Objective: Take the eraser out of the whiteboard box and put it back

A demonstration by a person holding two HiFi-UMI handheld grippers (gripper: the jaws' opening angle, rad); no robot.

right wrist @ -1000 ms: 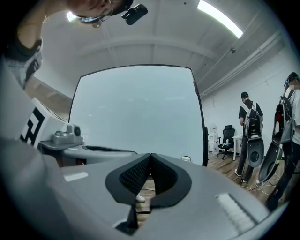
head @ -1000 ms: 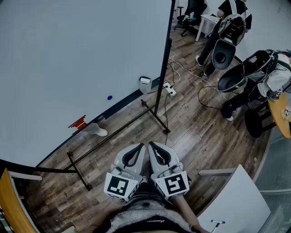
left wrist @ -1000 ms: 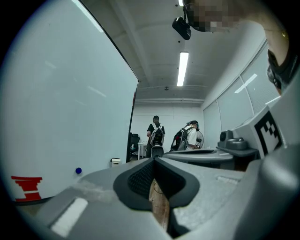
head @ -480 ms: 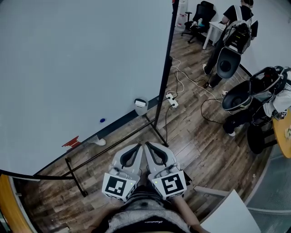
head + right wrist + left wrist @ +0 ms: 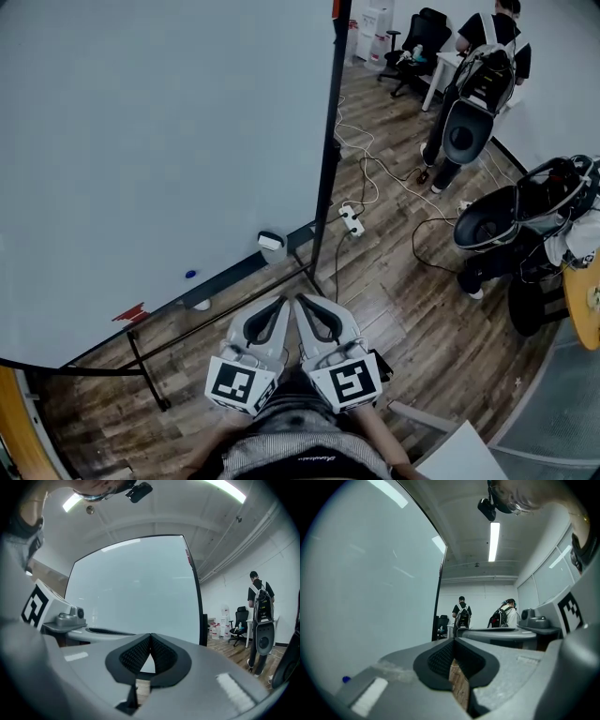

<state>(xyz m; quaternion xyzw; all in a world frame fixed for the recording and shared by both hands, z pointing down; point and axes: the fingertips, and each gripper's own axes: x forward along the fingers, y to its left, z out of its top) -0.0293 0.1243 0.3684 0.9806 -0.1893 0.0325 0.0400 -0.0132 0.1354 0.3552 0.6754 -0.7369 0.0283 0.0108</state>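
While the left claw point(image 5: 287, 302) and right claw point(image 5: 306, 300) sit side by side, each pressed together on nothing, the whiteboard box point(image 5: 271, 241) hangs ahead of both tips, well apart, on the lower edge of the whiteboard point(image 5: 169, 141), its eraser too small to make out.

There's the whiteboard box point(image 5: 271, 242), a small pale box sitting upright against the bottom edge of the whiteboard point(image 5: 141, 141), close to its black right-hand post point(image 5: 330, 159). It's too small from here to tell whether the eraser is inside it.
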